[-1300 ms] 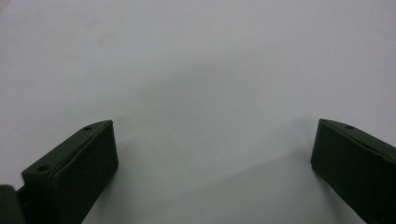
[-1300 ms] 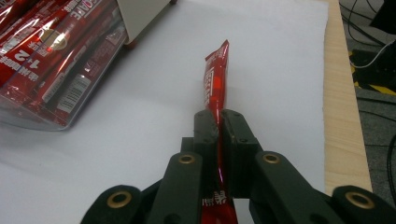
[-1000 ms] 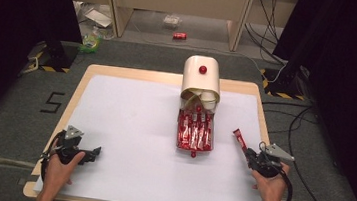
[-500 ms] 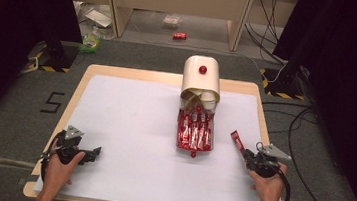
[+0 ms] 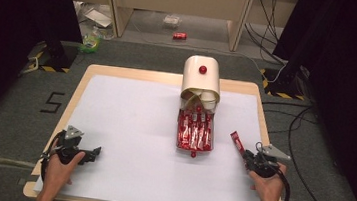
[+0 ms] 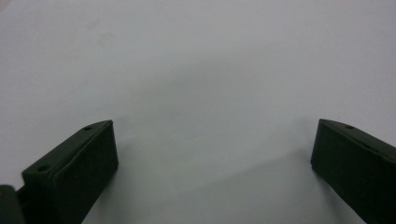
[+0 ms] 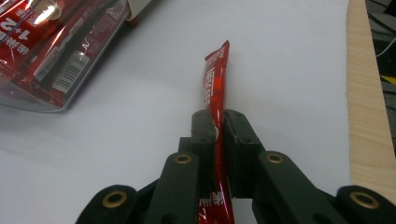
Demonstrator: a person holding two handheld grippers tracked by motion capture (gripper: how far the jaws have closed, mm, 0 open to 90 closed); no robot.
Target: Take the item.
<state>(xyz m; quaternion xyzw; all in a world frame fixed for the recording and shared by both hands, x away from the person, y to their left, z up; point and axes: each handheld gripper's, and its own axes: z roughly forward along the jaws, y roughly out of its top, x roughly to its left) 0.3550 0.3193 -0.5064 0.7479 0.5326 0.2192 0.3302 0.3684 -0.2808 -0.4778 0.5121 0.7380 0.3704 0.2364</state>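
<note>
Left gripper: While the person's left hand rests it on the white sheet at the near left corner of the wooden desk (image 5: 134, 74), the black left gripper (image 5: 91, 152) does no work; in the left gripper view its jaws stand wide apart with nothing but bare white surface between them.
Clear tray: At mid-desk, the clear plastic tray of red stick packets (image 5: 194, 132) lies flat, its far end at the mouth of the cream, round-topped dispenser box with a red knob (image 5: 201, 80).
Held packet: One slim red foil stick packet (image 7: 215, 88) is well apart from the tray, to its right, near the desk's right edge; it points away from the hand, slanting toward the tray.
Right gripper: The black right gripper (image 7: 219, 122) has its jaws closed tight on the packet's lower part, the rest jutting out beyond the tips.
Step in hand: Judging by this, a single packet is being carried, with the grip secure.
Next move: Probably a steady carry to wherever the packet belongs, keeping the jaws clamped and the thin foil from sliding until it is placed.
</note>
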